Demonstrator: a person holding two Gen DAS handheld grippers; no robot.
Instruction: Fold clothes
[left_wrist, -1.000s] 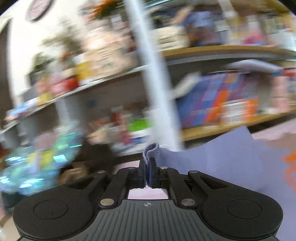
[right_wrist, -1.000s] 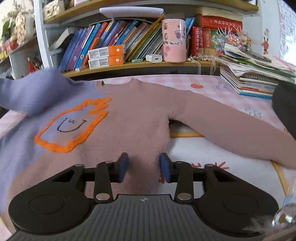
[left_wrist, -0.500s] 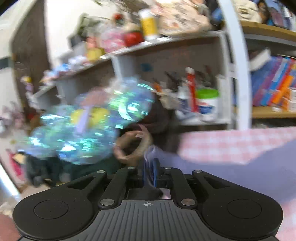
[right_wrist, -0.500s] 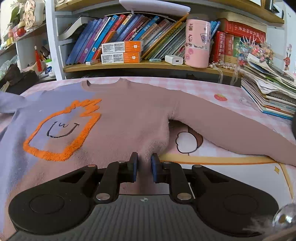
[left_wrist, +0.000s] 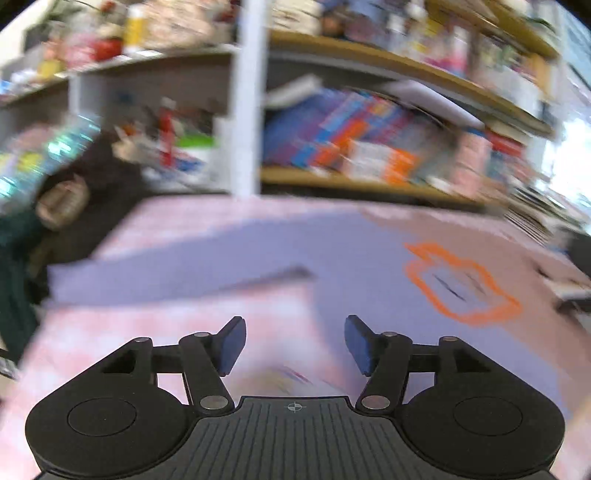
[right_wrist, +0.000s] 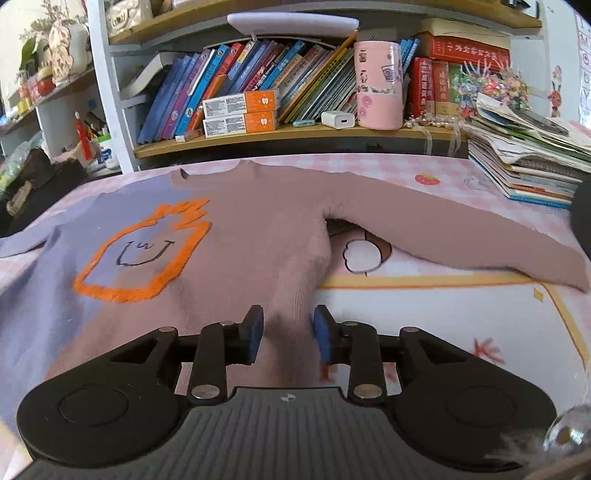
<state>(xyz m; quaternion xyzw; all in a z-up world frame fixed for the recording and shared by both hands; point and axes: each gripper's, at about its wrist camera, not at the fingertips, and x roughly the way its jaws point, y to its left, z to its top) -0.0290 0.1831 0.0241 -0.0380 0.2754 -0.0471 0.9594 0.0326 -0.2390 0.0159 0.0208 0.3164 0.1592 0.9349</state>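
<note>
Spread flat on a pink checked tablecloth (right_wrist: 461, 173): a two-tone sweater (right_wrist: 258, 229), lilac on one half and dusty pink on the other, with an orange outlined figure (right_wrist: 144, 254) stitched across the chest; pink sleeve (right_wrist: 461, 236) stretched out toward a stack of magazines (right_wrist: 528, 155); lilac sleeve (left_wrist: 177, 273) laid out flat toward the table's other edge, sharply blurred in the left wrist view, so its exact lie hard to make out

Left gripper (left_wrist: 293, 341) released and opening, blue pads well apart, nothing between them but bare tablecloth and the sweater's lilac side edge just ahead; no cloth pinched

Right gripper (right_wrist: 288, 334) low over the sweater's pink side near the hem, jaws opening; a ridge of pink knit standing up between the blue pads, apparently no longer squeezed, though contact at the pad on the cloth's outer edge not certain

Behind the table: a wooden shelf (right_wrist: 295, 134) crowded with leaning books (right_wrist: 229, 85), two orange-and-white boxes (right_wrist: 240, 112) stacked, a white charger (right_wrist: 338, 119) and a pink printed tumbler (right_wrist: 377, 85) standing upright
</note>
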